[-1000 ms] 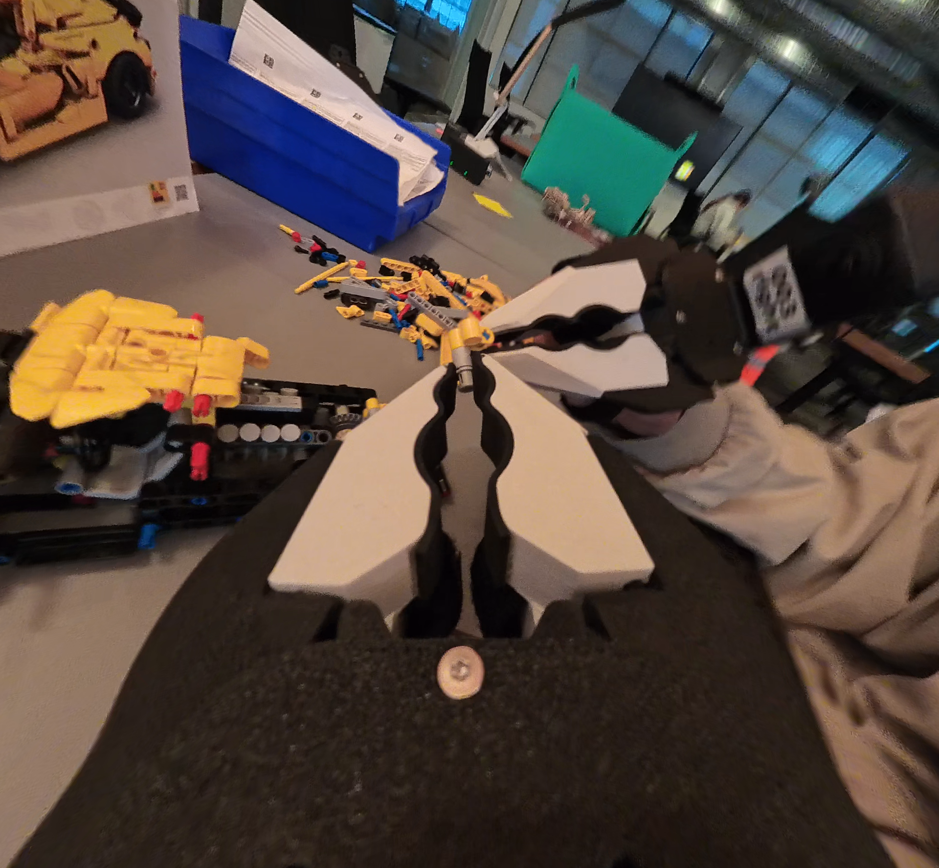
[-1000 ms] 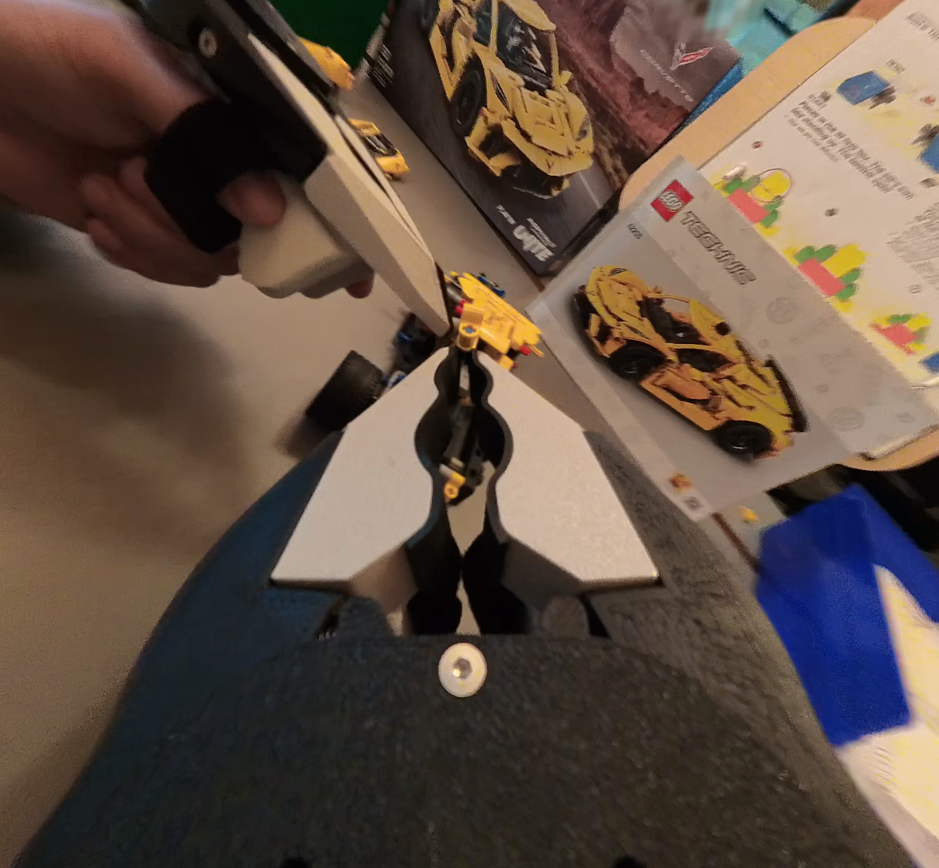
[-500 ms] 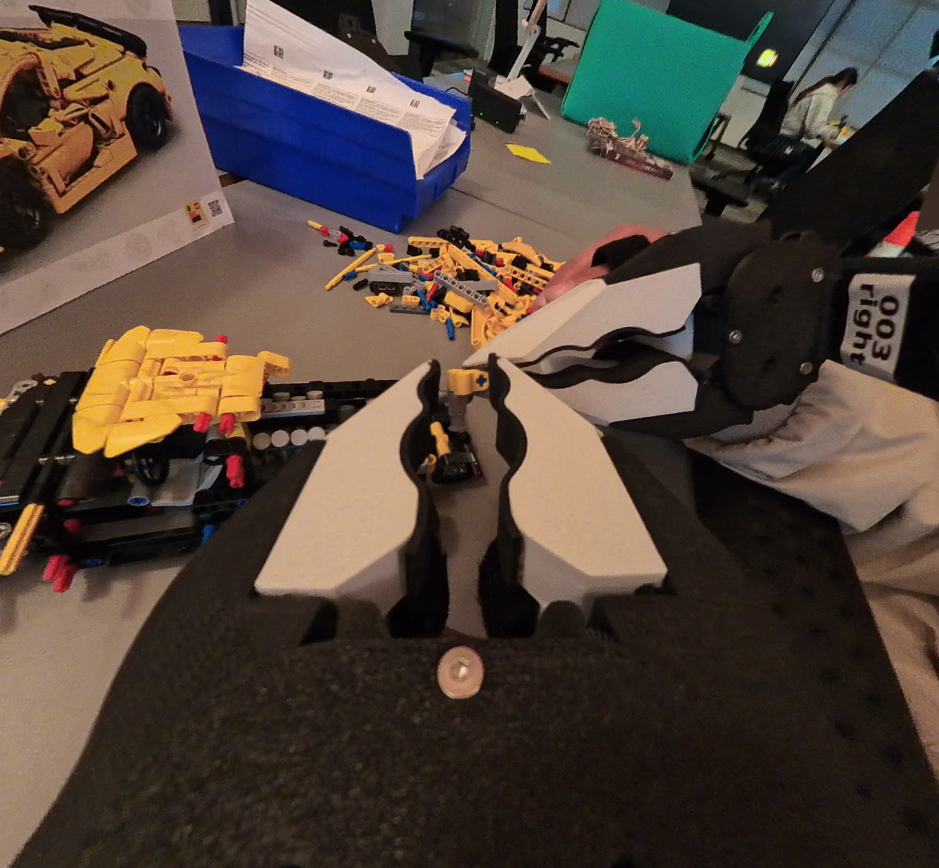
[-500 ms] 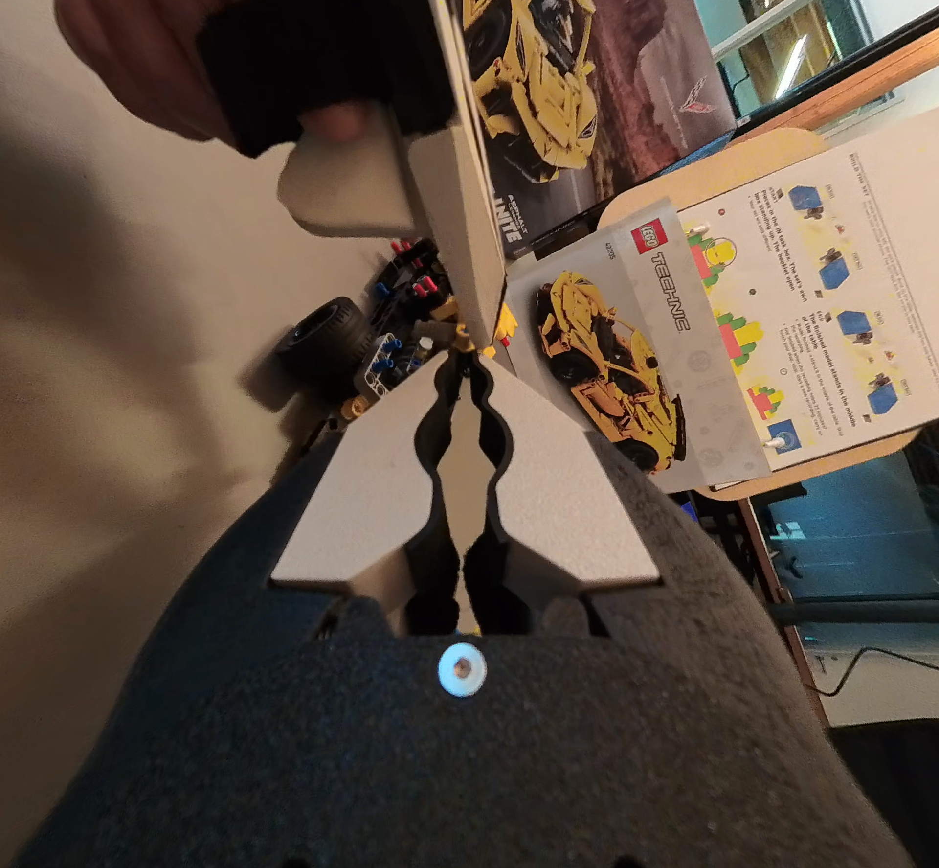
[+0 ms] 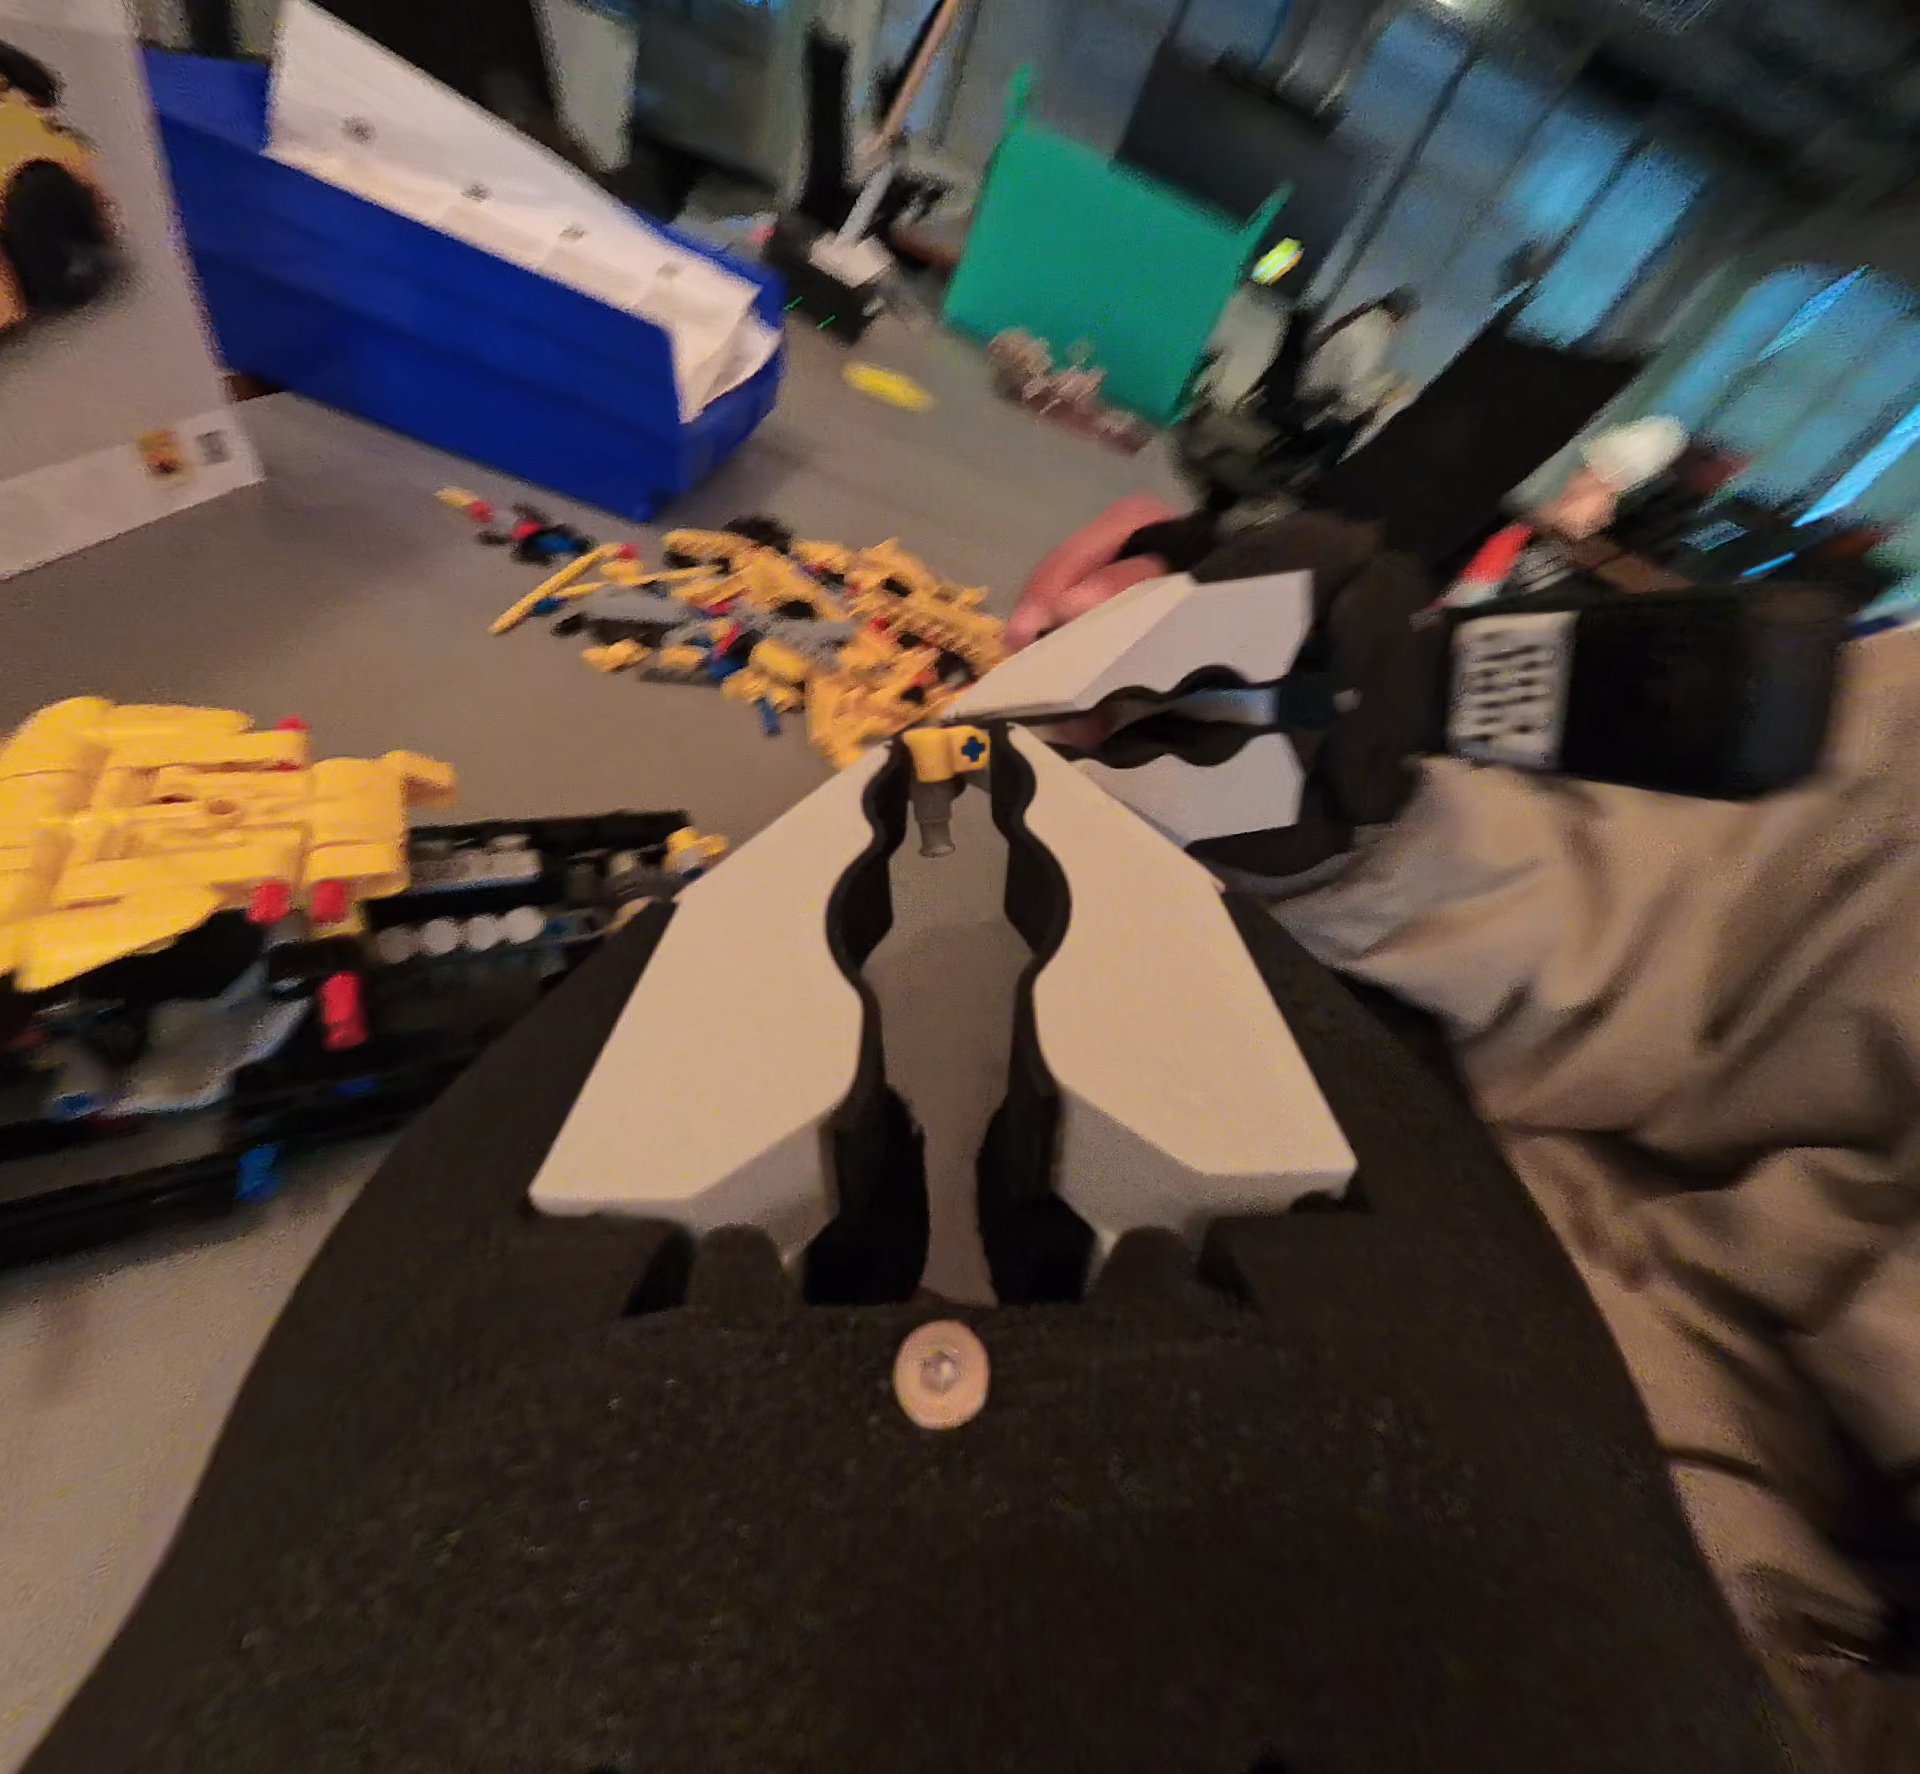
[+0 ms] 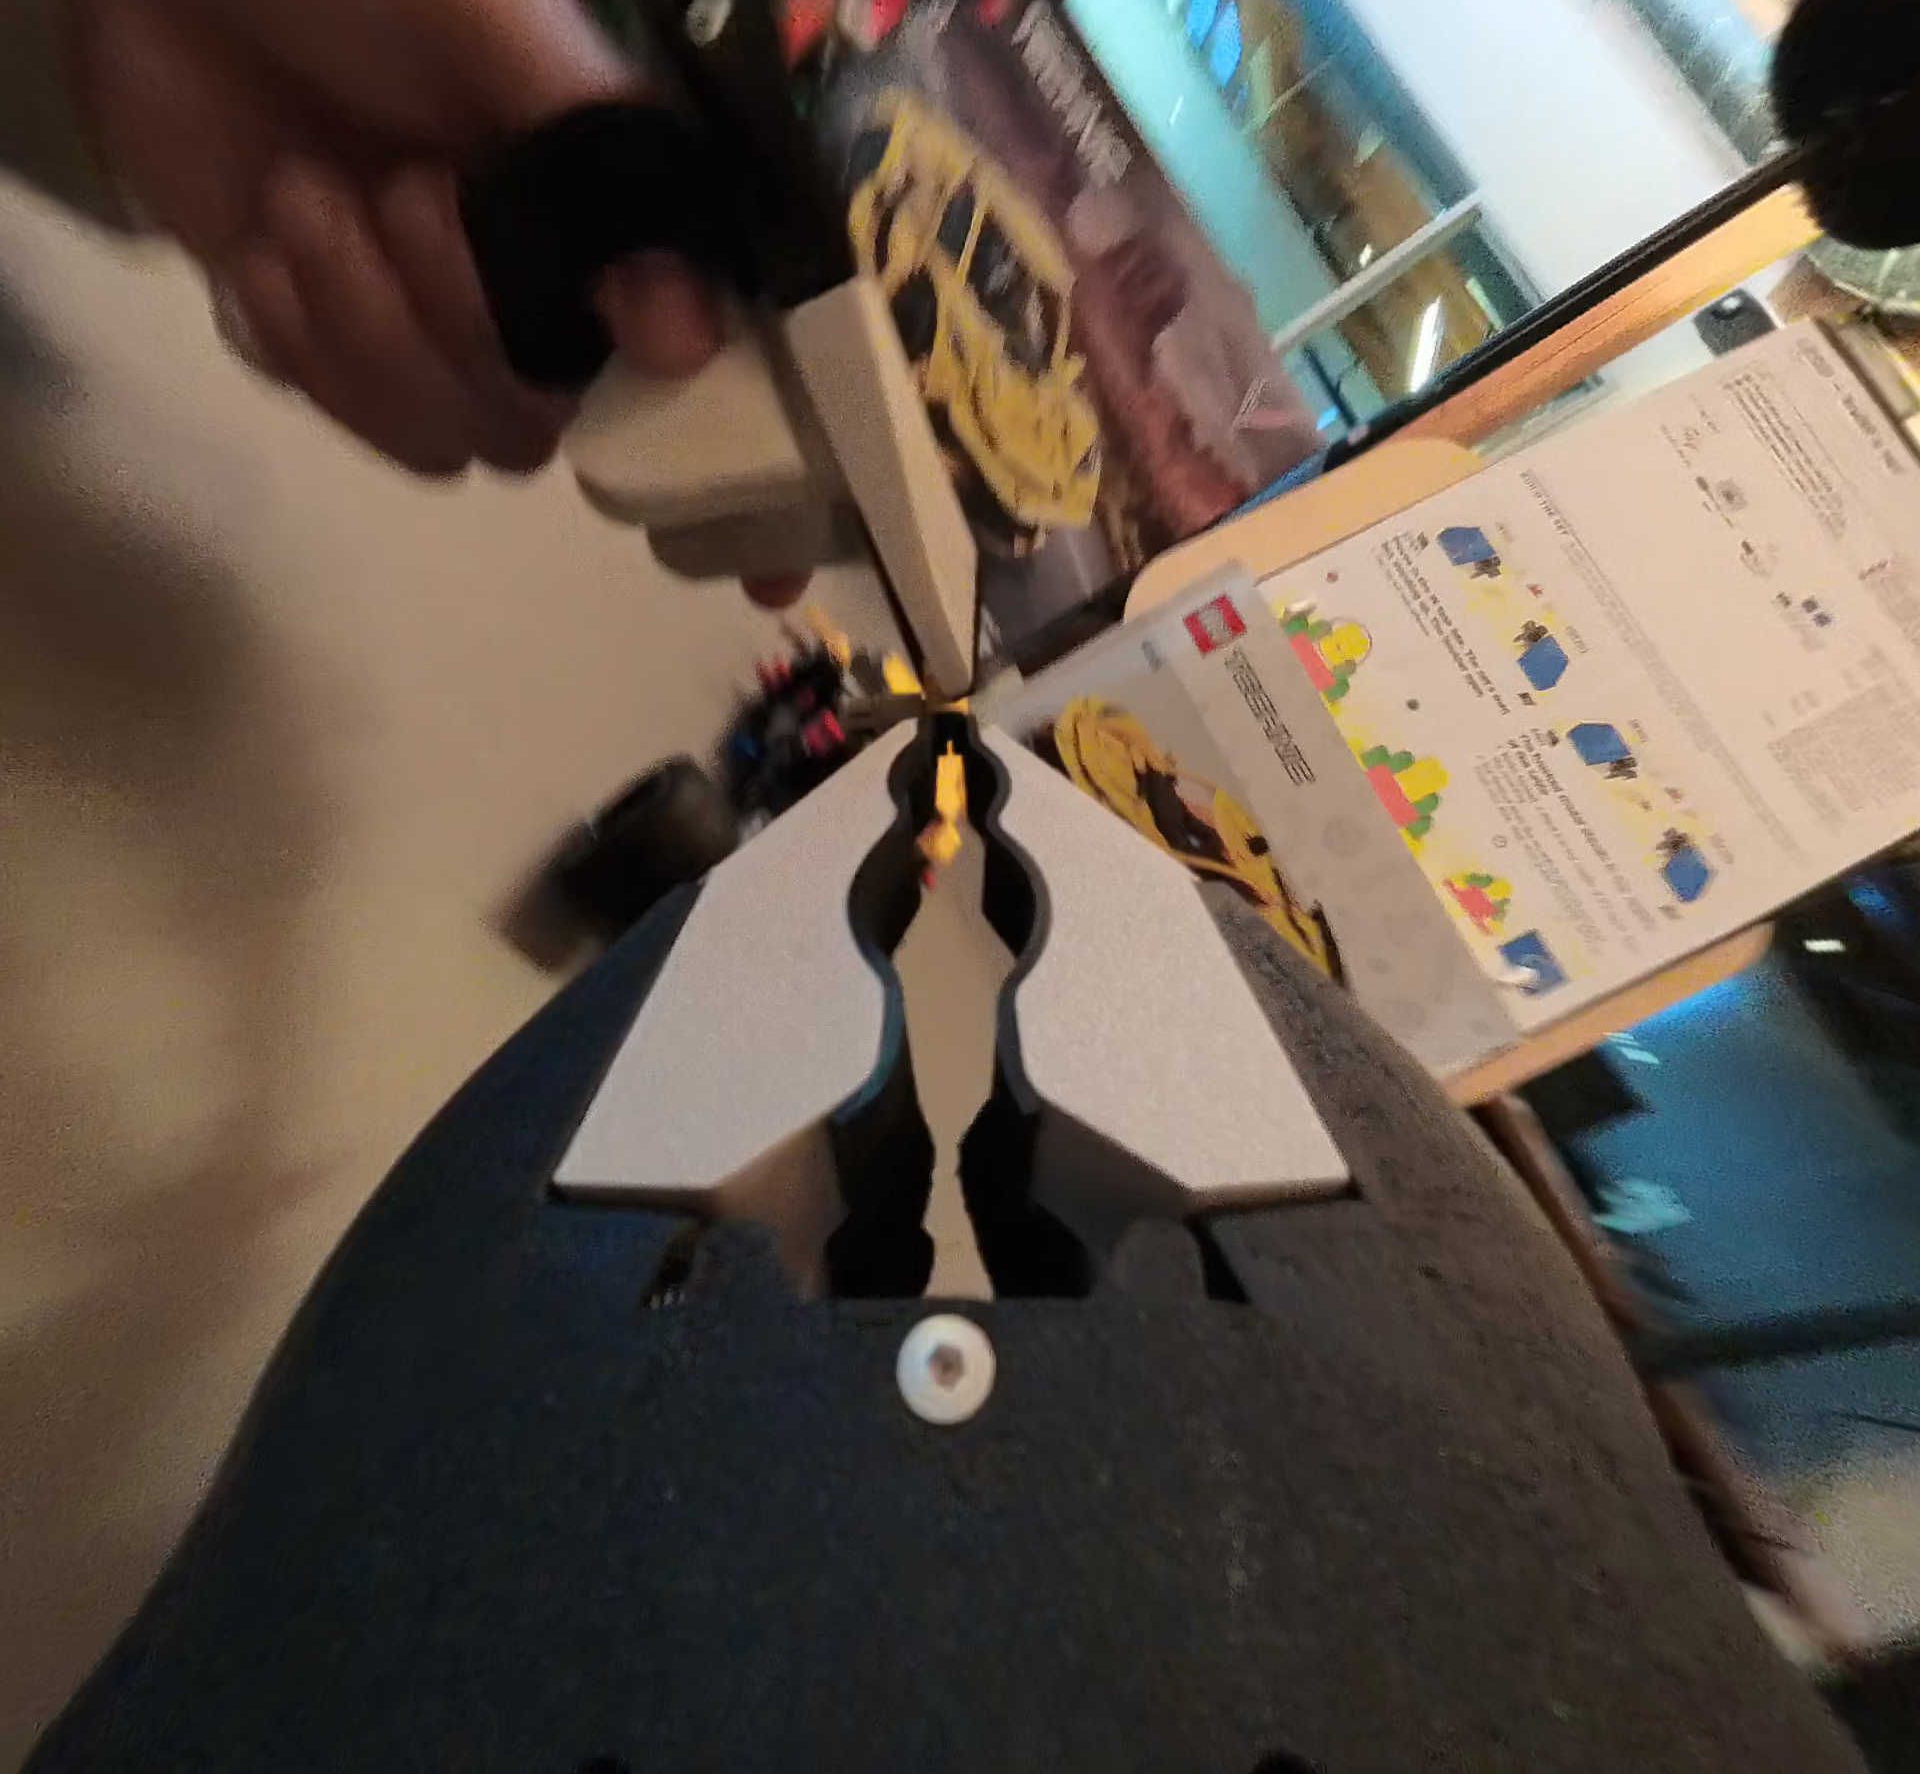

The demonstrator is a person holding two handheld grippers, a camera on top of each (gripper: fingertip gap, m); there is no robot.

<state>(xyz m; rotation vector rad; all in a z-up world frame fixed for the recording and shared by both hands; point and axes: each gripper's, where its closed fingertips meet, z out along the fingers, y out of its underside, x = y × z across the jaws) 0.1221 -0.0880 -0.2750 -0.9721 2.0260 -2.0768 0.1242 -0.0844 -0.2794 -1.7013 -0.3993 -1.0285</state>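
Left wrist view shows a small yellow connector brick with a grey pin [image 5: 943, 770] clamped at the tips of the left gripper [image 5: 943, 756]. The right gripper [image 5: 1049, 722] reaches in from the right, its tips touching that brick; in its own view the right gripper [image 6: 948, 737] is closed on a thin yellow-and-black piece [image 6: 945, 805]. Just beyond lies a heap of loose yellow bricks [image 5: 790, 623]. A half-built yellow and black model car [image 5: 218, 883] sits left. A blue plastic bin [image 5: 457, 322] holding white sheets stands far left. A printed booklet showing a yellow car [image 6: 1226, 789] bears writing.
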